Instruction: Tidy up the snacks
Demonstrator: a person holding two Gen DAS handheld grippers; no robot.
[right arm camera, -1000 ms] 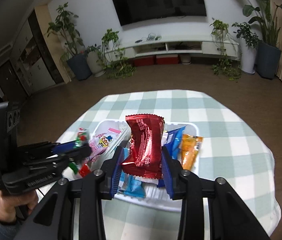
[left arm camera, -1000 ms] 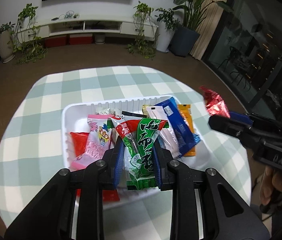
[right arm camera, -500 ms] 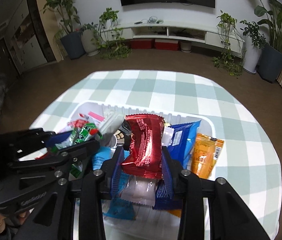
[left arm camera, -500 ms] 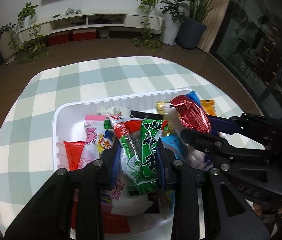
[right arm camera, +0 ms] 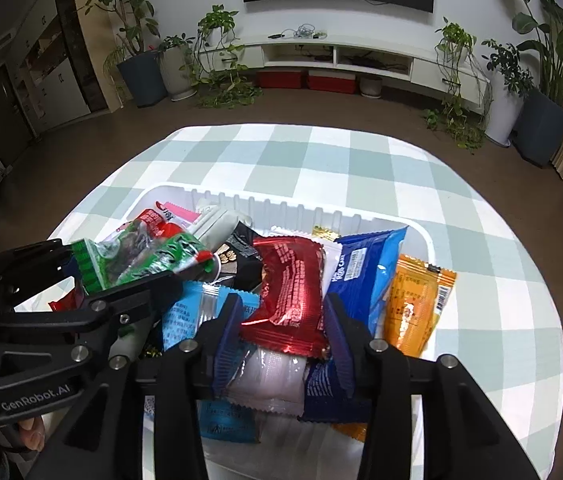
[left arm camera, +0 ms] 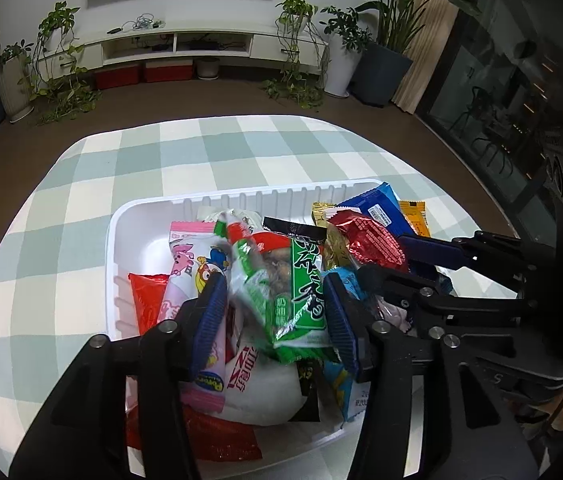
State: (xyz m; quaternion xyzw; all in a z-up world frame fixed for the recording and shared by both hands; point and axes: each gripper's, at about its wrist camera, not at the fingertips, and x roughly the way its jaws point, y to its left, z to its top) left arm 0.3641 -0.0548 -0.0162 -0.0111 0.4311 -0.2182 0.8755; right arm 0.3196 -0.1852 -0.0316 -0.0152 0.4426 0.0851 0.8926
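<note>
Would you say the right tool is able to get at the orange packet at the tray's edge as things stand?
Probably yes. The orange packet lies uncovered on top, just beside the right tool, whose jaws have just been opening around the red packet. That packet would have to drop clear first.

A green-and-white checked cloth (left arm camera: 209, 152) covers the surface (right arm camera: 501, 280); a white tray (left arm camera: 241, 200) heaped with snack packets rests directly on it.

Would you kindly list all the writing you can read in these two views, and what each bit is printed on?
"GenRobot.AI": on the left gripper, along its black body.
"Pororo": on the pink cartoon packet.
Large white characters on the green snack packet: not confidently readable.
Print on the red foil packet, blue packet and orange packet: too small.
</note>
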